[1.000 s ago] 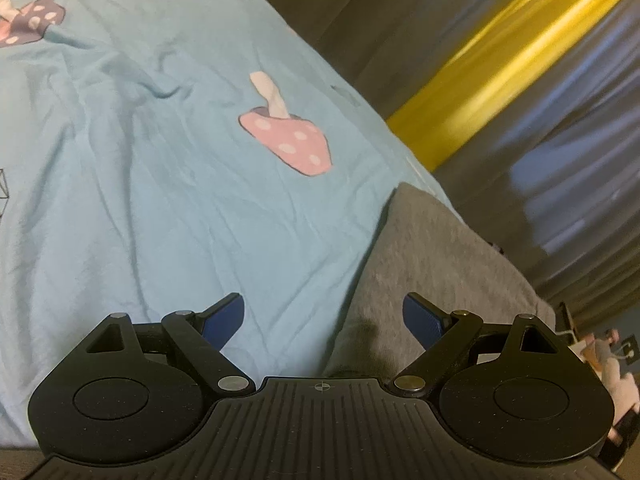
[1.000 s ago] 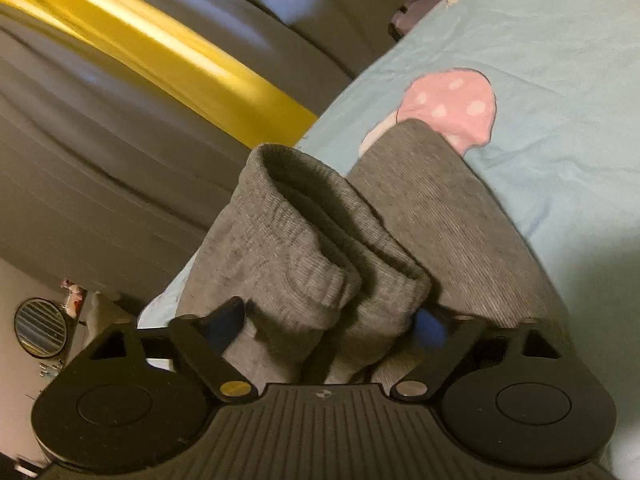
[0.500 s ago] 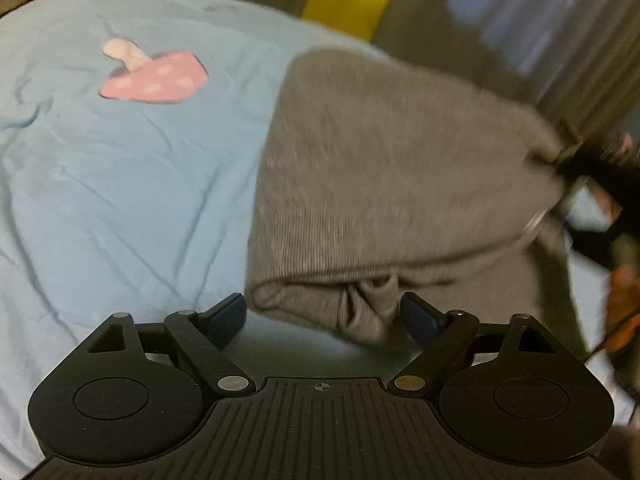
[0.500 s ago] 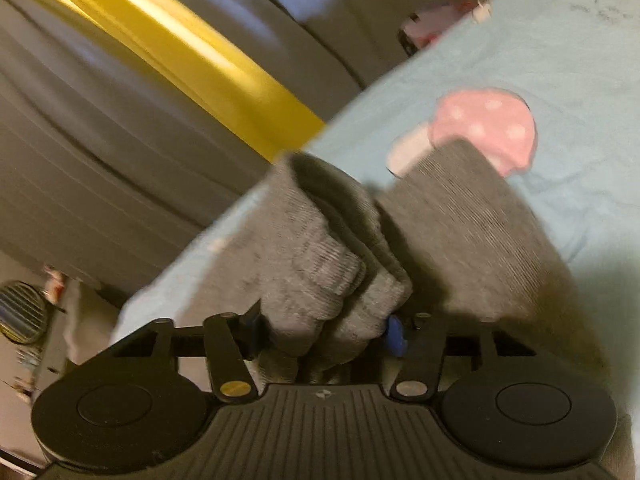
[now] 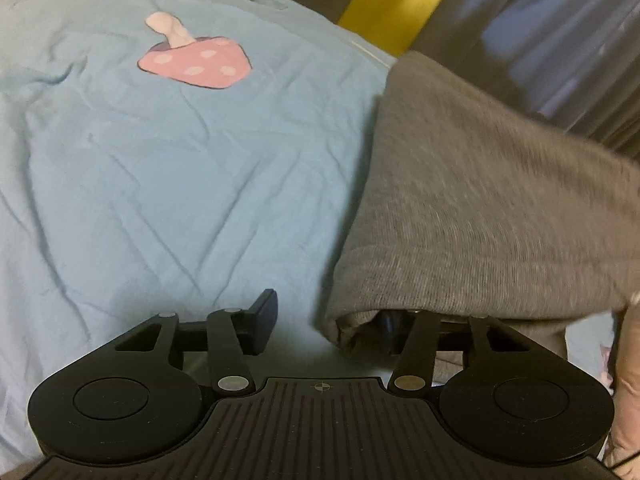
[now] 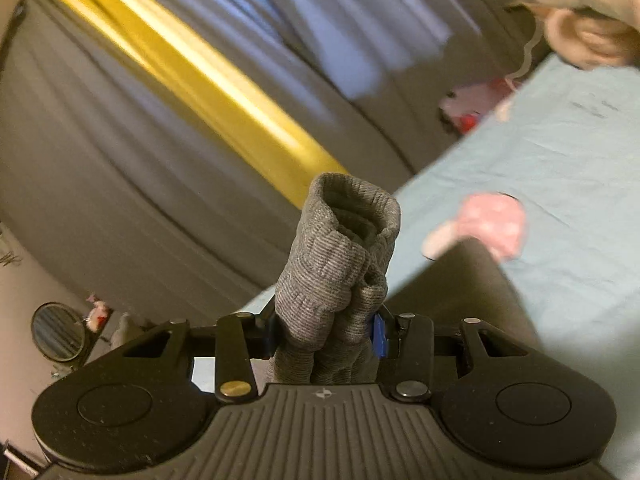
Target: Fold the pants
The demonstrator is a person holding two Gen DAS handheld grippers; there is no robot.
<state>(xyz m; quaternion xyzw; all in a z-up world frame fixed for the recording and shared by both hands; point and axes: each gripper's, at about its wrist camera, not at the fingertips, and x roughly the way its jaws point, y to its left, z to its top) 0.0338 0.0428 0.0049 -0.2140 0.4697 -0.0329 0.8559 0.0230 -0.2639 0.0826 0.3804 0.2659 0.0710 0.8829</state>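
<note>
The grey knit pants (image 5: pixel 480 208) lie folded on the light blue bed sheet (image 5: pixel 160 160), on the right of the left wrist view. My left gripper (image 5: pixel 328 320) is open at the pants' near folded edge; its left finger (image 5: pixel 264 312) is bare over the sheet and its right finger is hidden under the cloth. My right gripper (image 6: pixel 324 332) is shut on the ribbed cuffs of the pants (image 6: pixel 344 256), which stand bunched up between the fingers and lifted off the bed.
The sheet (image 6: pixel 560 200) carries pink mushroom prints (image 5: pixel 196 60). Grey curtains with a yellow stripe (image 6: pixel 180 80) hang behind the bed. A plush toy (image 6: pixel 588 20) lies at the sheet's far corner. A round mirror (image 6: pixel 58 332) stands low on the left.
My right gripper closed on the pant cuffs and raised them. My left gripper moved in against the near fold of the pants, and cloth now covers its right finger.
</note>
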